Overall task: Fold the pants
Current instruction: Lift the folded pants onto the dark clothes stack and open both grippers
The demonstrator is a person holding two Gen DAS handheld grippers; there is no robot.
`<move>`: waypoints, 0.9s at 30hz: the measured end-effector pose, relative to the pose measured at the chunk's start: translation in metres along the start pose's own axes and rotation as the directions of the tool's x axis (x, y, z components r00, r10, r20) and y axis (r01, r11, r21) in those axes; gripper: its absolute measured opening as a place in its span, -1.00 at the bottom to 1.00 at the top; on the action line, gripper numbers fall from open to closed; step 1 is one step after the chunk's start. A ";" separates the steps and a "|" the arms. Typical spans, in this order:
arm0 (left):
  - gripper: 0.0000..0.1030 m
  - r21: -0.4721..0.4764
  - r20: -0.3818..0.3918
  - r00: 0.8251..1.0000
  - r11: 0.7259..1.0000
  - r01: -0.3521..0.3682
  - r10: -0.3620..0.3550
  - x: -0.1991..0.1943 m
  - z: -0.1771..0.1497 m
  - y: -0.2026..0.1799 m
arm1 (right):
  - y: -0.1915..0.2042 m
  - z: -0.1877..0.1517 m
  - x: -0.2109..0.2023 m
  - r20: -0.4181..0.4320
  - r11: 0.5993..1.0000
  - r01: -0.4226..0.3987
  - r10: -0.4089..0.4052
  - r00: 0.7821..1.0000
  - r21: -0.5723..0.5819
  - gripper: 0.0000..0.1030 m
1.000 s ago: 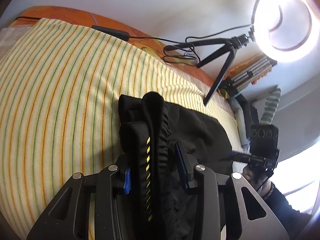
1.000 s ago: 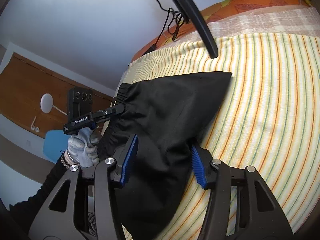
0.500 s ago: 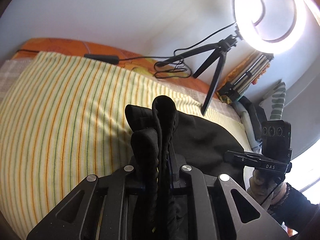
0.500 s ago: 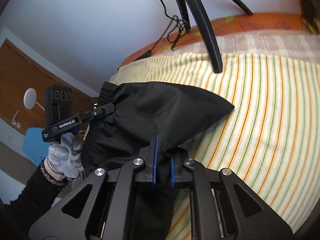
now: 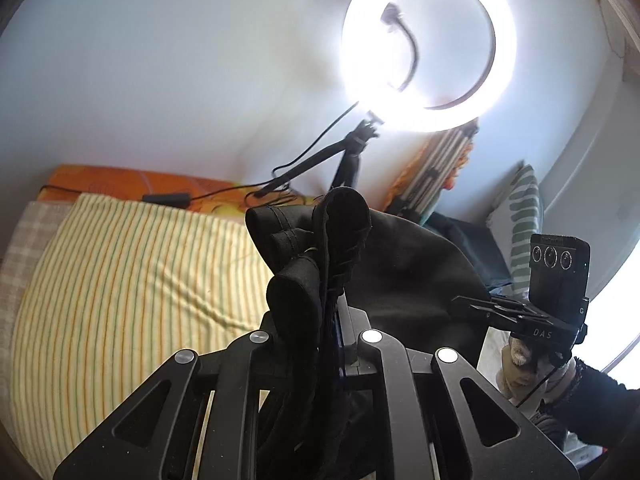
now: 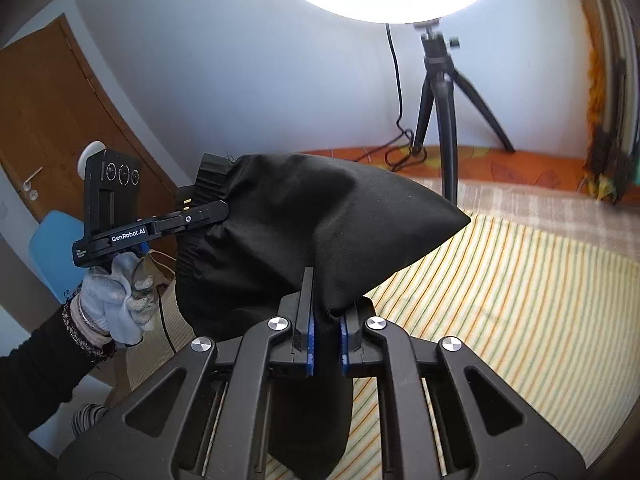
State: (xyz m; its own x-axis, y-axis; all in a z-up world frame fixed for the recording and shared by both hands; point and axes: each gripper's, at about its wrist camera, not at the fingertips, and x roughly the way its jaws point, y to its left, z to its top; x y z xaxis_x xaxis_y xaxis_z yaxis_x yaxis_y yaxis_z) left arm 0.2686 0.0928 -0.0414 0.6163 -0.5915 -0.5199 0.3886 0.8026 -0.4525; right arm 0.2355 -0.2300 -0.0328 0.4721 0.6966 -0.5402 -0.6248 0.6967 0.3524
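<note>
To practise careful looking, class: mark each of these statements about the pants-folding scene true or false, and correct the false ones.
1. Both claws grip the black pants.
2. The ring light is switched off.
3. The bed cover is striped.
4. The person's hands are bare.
1. True. The left claw and the right claw are each shut on the black pants.
2. False. The ring light glows brightly on its tripod.
3. True. The bed cover has thin coloured stripes on pale yellow.
4. False. The left hand wears a light glove.
</note>
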 end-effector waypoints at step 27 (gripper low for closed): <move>-0.78 0.211 -0.020 0.964 0.941 0.264 -0.266 0.071 0.018 -0.225 | -0.072 -0.011 -0.232 0.217 0.961 0.275 -0.277 0.936 0.037 -0.82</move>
State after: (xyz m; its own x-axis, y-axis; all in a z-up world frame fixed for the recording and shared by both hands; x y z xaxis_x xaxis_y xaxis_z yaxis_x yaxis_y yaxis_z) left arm 0.2370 -0.1286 0.0371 0.4767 -0.7852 -0.3954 0.6730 0.6153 -0.4104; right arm 0.1639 -0.4436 0.0584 0.7499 0.4963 -0.4374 -0.4469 0.8675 0.2183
